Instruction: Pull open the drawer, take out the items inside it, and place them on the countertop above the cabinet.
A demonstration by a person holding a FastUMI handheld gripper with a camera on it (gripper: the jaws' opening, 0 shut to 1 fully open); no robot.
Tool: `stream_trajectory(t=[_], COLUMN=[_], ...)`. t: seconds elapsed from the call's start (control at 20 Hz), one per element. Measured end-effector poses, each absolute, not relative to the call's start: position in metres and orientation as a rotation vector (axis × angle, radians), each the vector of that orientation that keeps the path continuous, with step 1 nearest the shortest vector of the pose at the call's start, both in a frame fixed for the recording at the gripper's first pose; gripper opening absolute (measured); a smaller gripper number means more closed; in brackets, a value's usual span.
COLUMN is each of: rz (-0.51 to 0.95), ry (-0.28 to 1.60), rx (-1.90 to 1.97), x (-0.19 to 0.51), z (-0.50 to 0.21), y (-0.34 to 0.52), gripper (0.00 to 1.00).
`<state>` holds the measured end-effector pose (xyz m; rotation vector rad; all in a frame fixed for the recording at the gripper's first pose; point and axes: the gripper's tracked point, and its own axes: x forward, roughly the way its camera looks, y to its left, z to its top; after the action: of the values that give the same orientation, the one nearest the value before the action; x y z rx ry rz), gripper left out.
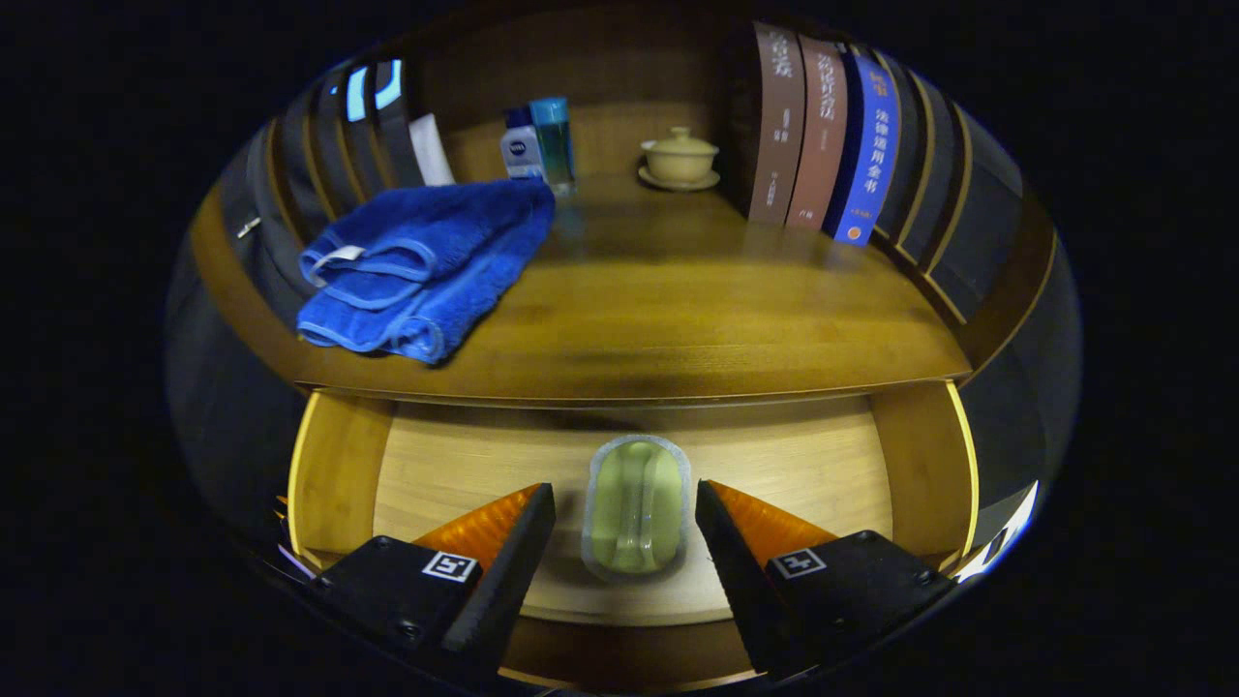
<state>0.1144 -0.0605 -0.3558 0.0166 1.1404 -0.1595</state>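
Observation:
The drawer (339, 465) stands pulled open below the wooden countertop (658, 310). On its pale floor lies a clear oblong container with greenish contents (636, 505). My gripper (625, 503) hovers over the drawer, open, with one finger on each side of the container and a gap between each finger and it. A folded blue towel (426, 266) rests on the countertop, beyond the fingers and to the left.
At the back of the countertop stand two small bottles (538, 143) and a lidded beige cup on a saucer (679, 160). A row of books (823, 136) lines the right side. Dark binders (339, 136) stand behind the towel.

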Motion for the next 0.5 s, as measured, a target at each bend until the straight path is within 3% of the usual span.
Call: stream_trajectory(t=[0.15,0.3,0.5], rz=[-0.174,-0.181,-0.175], ry=[1.233,1.283,1.329], rx=[0.010,0.000,-0.008], x=[0.114,0.112,0.108], z=[-0.377,-0.391,-0.399], y=[-0.068,-0.073,-0.070], gripper=[0.93,0.76,0.44])
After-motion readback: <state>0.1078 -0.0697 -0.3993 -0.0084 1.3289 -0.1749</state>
